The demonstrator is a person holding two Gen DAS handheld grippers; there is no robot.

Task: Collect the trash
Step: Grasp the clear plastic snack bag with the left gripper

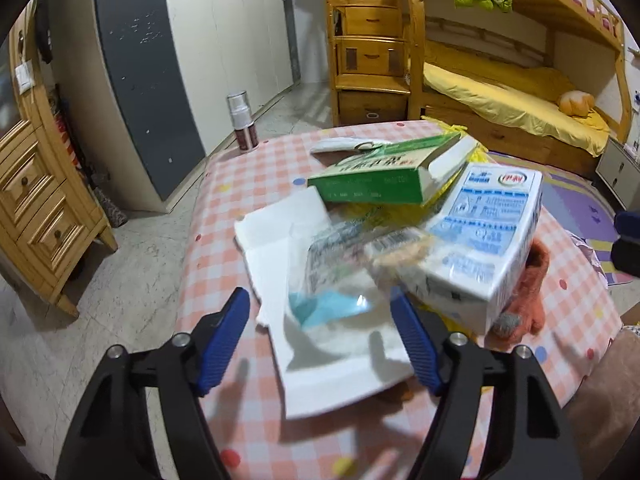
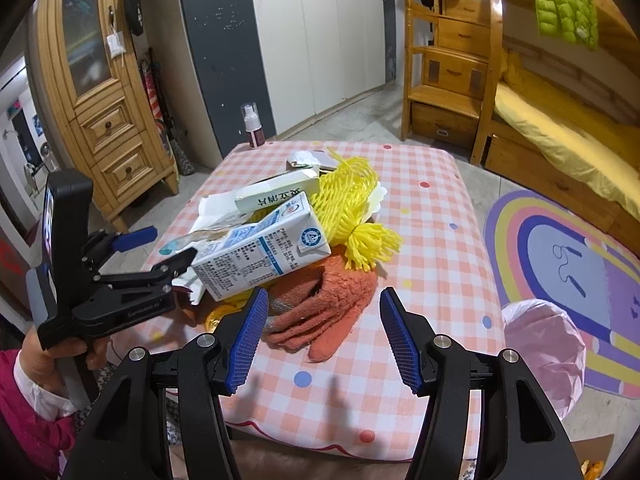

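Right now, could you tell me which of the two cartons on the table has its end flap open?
The green box, flap open; the blue-and-white milk carton looks closed.

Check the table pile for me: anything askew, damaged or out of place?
Yes. The milk carton lies tipped on its side atop the heap, the green box has its end flap open, and an orange knit glove sits among the trash, which looks like clothing rather than rubbish. No spill visible.
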